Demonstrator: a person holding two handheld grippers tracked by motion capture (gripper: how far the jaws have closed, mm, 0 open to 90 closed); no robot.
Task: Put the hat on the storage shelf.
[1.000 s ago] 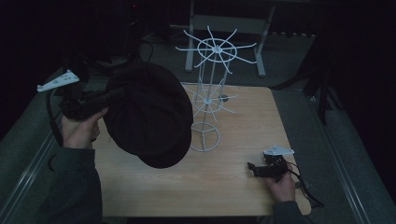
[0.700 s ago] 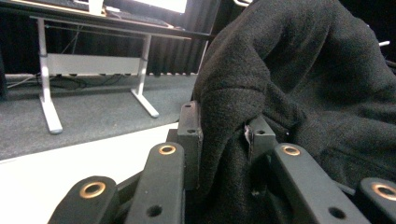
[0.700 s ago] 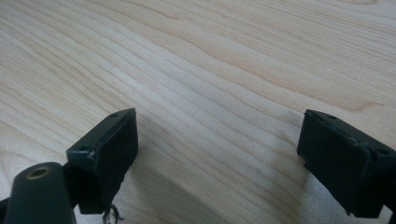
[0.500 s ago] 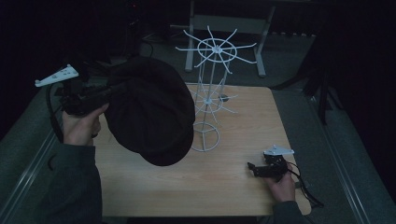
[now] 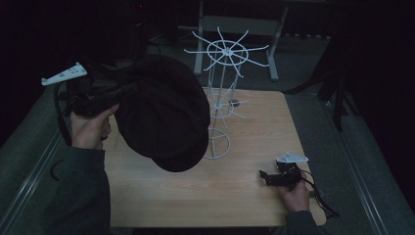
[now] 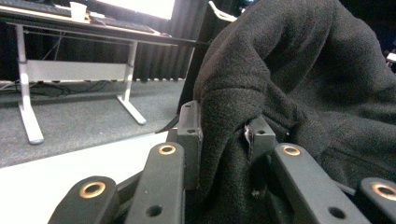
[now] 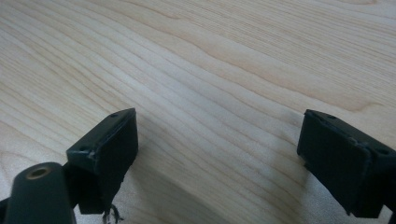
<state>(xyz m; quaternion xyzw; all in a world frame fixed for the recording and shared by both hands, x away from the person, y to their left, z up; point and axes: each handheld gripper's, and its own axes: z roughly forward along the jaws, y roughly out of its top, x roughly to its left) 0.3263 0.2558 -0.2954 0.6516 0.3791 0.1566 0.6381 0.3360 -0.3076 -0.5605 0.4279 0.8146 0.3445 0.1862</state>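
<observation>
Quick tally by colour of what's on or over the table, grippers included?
Black hat: 1
White wire stand: 1
Black grippers: 2, left gripper and right gripper
Total: 4

Black fleece hat (image 5: 161, 115) — soft, dome-shaped, held up tilted above the table, just beside the white wire stand (image 5: 221, 98)

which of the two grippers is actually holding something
The left gripper: its jaws are clamped on a fold of the black hat, lifted beside the wire rack. The right gripper stands open over bare table.
</observation>
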